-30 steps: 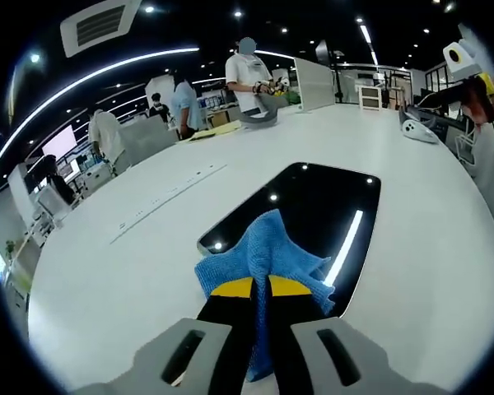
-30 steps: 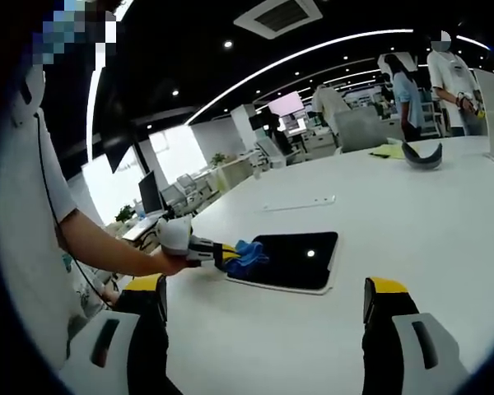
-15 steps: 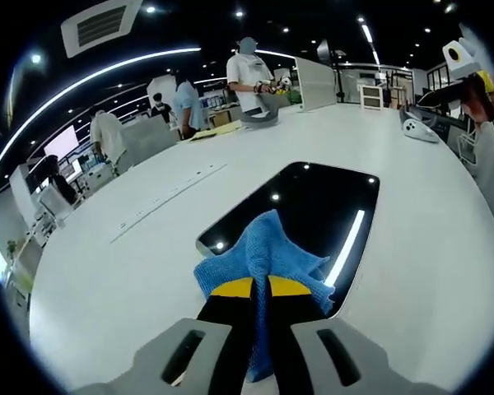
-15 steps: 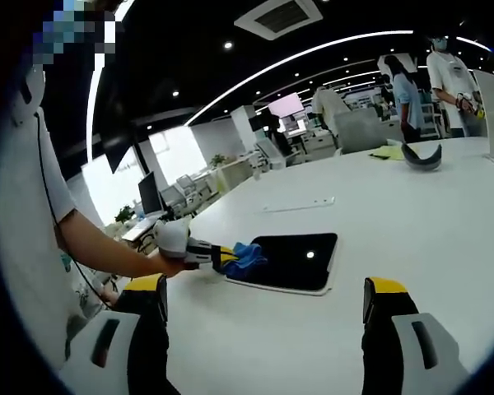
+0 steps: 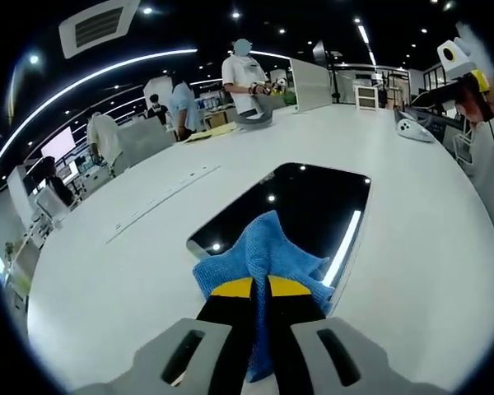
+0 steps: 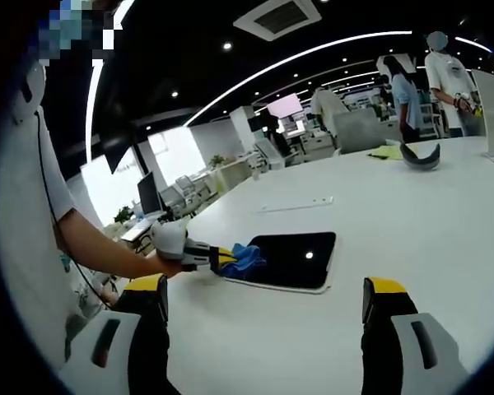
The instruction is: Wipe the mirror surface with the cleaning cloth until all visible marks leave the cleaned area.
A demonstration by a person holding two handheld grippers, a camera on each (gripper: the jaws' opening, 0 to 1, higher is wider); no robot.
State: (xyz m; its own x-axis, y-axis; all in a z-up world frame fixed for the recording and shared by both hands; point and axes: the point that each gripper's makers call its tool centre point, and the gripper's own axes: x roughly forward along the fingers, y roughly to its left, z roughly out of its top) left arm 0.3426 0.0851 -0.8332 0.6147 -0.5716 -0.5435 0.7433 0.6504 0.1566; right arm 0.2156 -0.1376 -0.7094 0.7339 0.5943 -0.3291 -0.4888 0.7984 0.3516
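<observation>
Currently the left gripper [image 5: 262, 290] clamps the blue cleaning cloth [image 5: 262, 257] at the near edge of the mirror [image 5: 300, 210] lying flat on the white table [image 5: 148, 255], apparently starting the wipe; next stroke should sweep across the glass, while the right gripper [image 6: 263, 306] hangs spread and empty.

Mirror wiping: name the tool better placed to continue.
Left. The left tool is shut on the blue microfibre cloth, resting at the dark rectangular mirror's near edge; the right tool hangs open, apart from it.
</observation>
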